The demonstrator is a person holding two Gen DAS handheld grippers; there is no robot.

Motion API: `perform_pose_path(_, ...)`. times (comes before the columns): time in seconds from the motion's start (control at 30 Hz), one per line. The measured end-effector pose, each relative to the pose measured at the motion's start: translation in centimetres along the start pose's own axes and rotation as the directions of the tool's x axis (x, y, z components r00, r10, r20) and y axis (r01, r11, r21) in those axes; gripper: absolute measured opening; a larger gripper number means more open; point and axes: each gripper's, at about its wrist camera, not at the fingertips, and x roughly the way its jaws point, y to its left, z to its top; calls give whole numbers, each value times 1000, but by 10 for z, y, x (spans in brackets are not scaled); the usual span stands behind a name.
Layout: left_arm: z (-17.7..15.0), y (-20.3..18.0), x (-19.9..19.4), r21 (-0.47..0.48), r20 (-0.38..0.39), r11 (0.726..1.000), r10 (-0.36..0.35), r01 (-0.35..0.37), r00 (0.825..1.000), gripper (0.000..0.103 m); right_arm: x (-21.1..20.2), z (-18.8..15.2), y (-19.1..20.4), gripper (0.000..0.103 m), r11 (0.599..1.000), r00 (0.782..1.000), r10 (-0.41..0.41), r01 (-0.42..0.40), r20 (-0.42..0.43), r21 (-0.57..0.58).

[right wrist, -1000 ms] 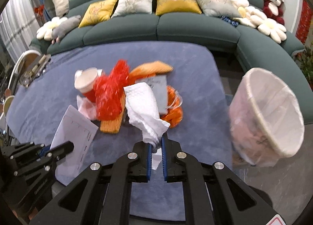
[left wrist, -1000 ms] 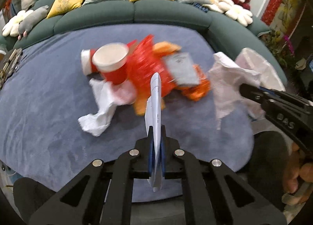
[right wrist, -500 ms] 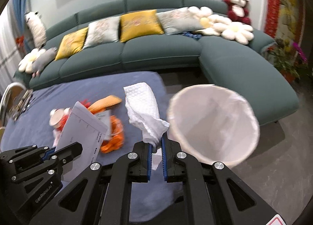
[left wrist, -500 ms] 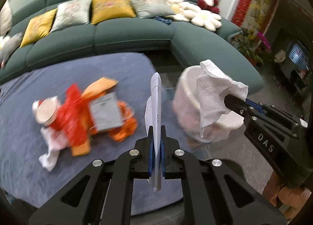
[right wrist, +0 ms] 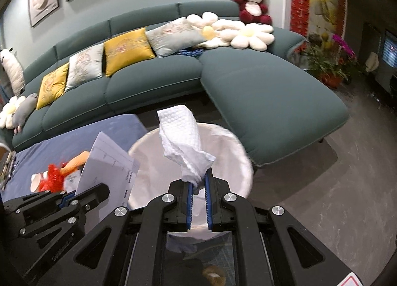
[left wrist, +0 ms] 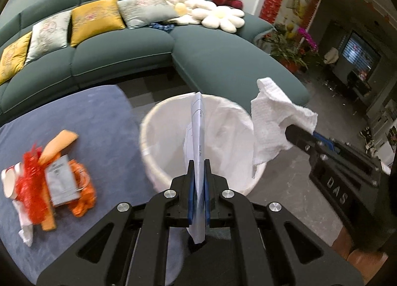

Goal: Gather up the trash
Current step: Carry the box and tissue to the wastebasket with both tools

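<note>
My left gripper [left wrist: 197,169] is shut on a white paper sheet [left wrist: 197,134], held edge-on above the white-lined trash bin [left wrist: 161,169]. My right gripper [right wrist: 197,181] holds a crumpled white paper towel [right wrist: 182,142] over the same bin [right wrist: 230,152]; its jaws stand slightly apart around the towel's lower end. The right gripper and towel [left wrist: 273,127] show at the right of the left wrist view. The left gripper with the sheet [right wrist: 109,159] shows at the lower left of the right wrist view. A pile of trash [left wrist: 52,176] lies on the blue table: red cup, red and orange wrappers, grey card, white tissue.
The blue table [left wrist: 99,122] lies left of the bin. A curved green sofa [right wrist: 260,87] with cushions, flower pillows and a plush toy [right wrist: 251,3] runs behind. Potted flowers [right wrist: 330,62] and a TV stand at the right on grey floor.
Both grippers have swung right from the trash pile to above the bin, carrying the sheet and the towel. The right jaws have parted a little around the towel.
</note>
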Motion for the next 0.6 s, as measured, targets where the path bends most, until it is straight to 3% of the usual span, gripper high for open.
perform_pose_path(0.37,26,-25,54,-1,-52,1000,-14,14,999,10,19,5,-32,8,998,1000,-20,20,0,55)
perform_pose_path(0.43,28,-23,60,-15,-63,1000,-22,21,998,18,23,8,-38,8,998,1000,-23,23,-2,65)
perform_pose_path(0.5,30,-22,65,-28,-65,1000,-11,10,998,37,26,9,-40,8,997,1000,-23,23,-4,71)
perform_pose_path(0.53,32,-21,67,-35,-59,999,-7,4,998,40,28,10,-41,8,997,1000,-25,25,-5,72)
perform_pose_path(0.6,32,-19,67,-46,-54,999,1,-3,999,56,31,12,-42,8,997,1000,-24,24,-6,73)
